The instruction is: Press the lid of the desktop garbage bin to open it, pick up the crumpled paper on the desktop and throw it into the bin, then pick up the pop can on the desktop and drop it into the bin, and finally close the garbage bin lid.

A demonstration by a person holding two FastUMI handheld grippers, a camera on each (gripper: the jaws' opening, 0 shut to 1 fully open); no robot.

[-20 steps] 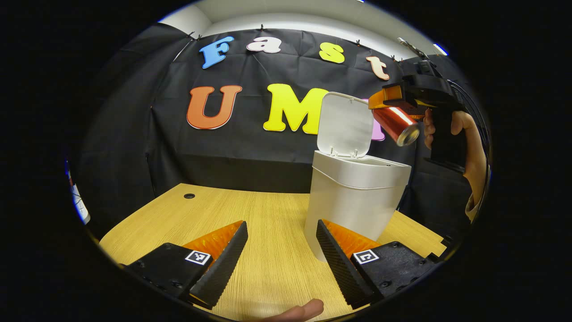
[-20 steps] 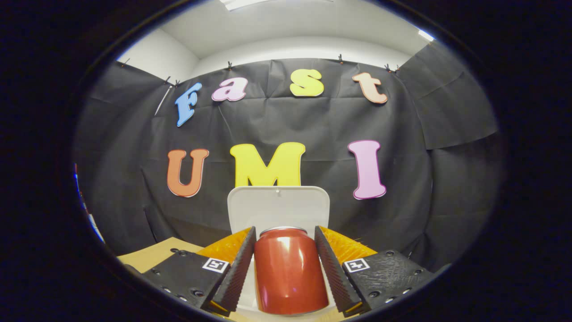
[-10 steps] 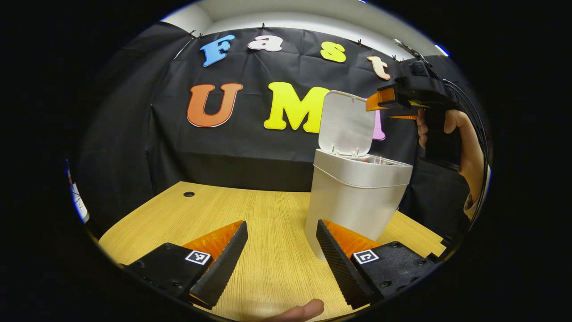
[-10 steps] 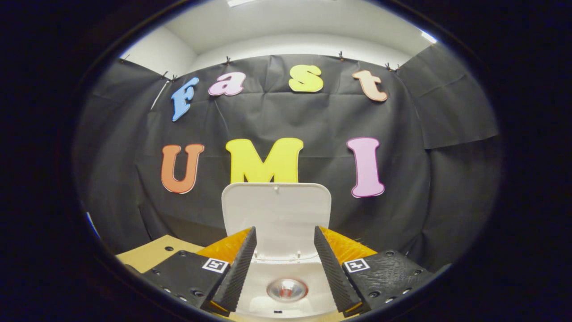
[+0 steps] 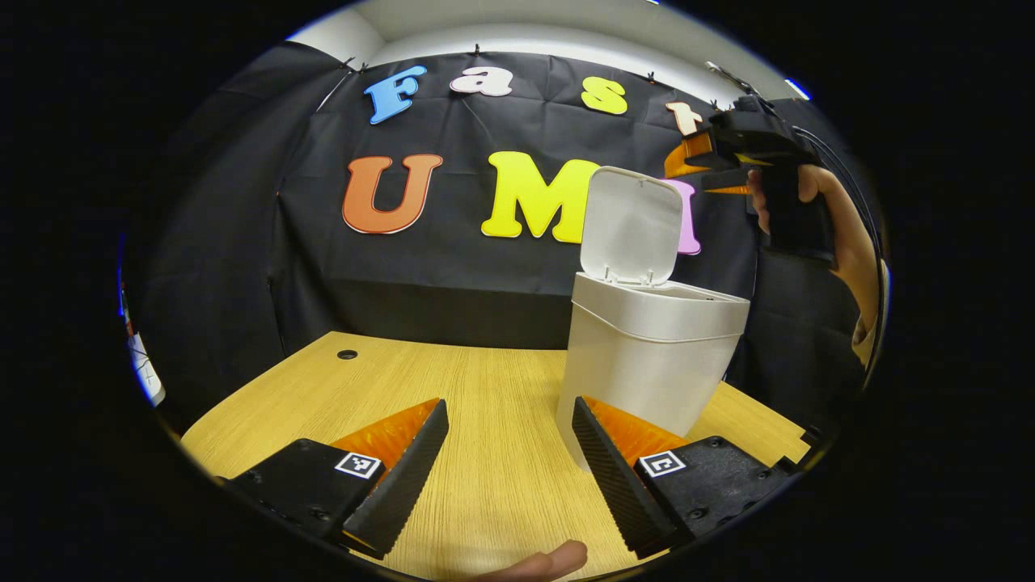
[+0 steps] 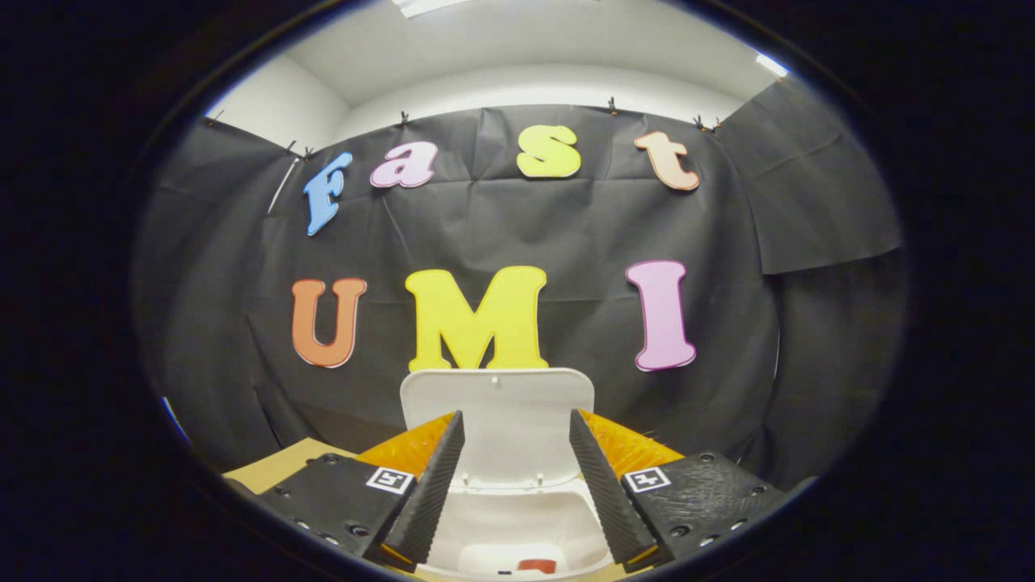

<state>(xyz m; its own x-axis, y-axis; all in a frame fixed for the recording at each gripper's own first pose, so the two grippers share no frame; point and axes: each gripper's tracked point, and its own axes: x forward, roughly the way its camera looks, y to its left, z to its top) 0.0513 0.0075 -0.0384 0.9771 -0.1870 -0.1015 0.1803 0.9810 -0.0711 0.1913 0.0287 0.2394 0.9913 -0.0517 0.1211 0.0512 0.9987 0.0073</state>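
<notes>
Left gripper view: the left gripper (image 5: 509, 469) is hovering low over the light wooden desk (image 5: 485, 404), its two fingers (image 5: 400, 477) spread wide apart and gripping nothing. A fingertip of the person's hand (image 5: 542, 559) is showing at the bottom edge. Just beyond the right-hand finger, the white plastic desktop garbage bin (image 5: 647, 364) is standing upright on the desk, its white hinged lid (image 5: 632, 225) raised nearly vertical above the rear rim. A small dark round hole (image 5: 347, 354) is sitting near the far left of the desk. Above and to the right of the bin, the right gripper (image 5: 702, 166) is hanging in the air, held by the person's other hand (image 5: 817, 210); its fingers are standing apart with nothing between them.

Right gripper view: the right gripper (image 6: 513, 477) is looking down over the open bin (image 6: 517, 525), its fingers (image 6: 602, 485) spread wide and holding nothing. The raised lid (image 6: 497, 420) is standing between and behind the fingers. Deep inside the bin, at the bottom edge of the view, a small patch of the red pop can (image 6: 531, 566) is showing against the pale interior. A corner of the desk (image 6: 275, 469) is appearing at lower left.
</notes>
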